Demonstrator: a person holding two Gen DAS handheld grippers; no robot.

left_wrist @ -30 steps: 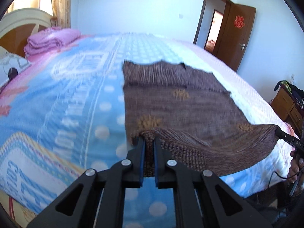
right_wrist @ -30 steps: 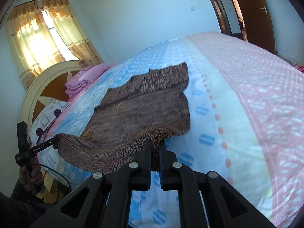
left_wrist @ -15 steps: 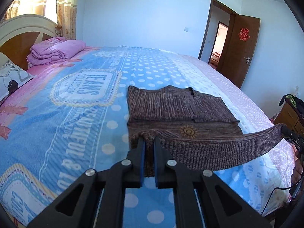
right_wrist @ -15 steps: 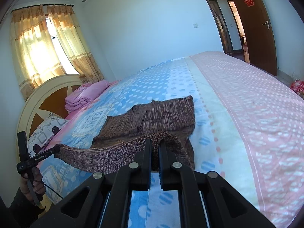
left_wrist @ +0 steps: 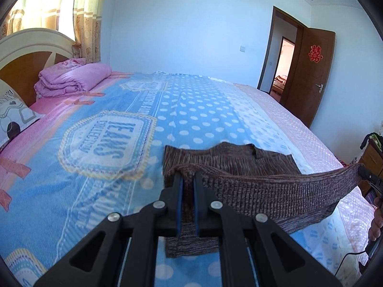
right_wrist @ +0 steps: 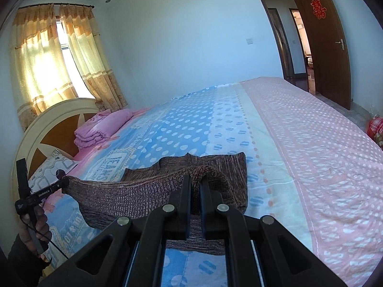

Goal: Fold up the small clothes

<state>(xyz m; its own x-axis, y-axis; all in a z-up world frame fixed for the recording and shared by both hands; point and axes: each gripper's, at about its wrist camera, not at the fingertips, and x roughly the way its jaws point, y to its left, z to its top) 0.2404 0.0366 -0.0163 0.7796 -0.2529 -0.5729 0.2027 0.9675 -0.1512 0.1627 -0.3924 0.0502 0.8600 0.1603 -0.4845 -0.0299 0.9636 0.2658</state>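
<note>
Pinching the brown ribbed knit (left_wrist: 275, 191) hem at each end — left gripper (left_wrist: 188, 179), right gripper (right_wrist: 195, 181) — stretched taut above the bed (left_wrist: 196, 110).

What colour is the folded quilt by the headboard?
Pink-purple quilt; clearest in the left wrist view.

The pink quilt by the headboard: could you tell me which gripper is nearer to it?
Left. The left gripper clamps the sweater's hem corner on the quilt's side of the bed; the right gripper clamps the other corner, farther towards the door side.
</note>
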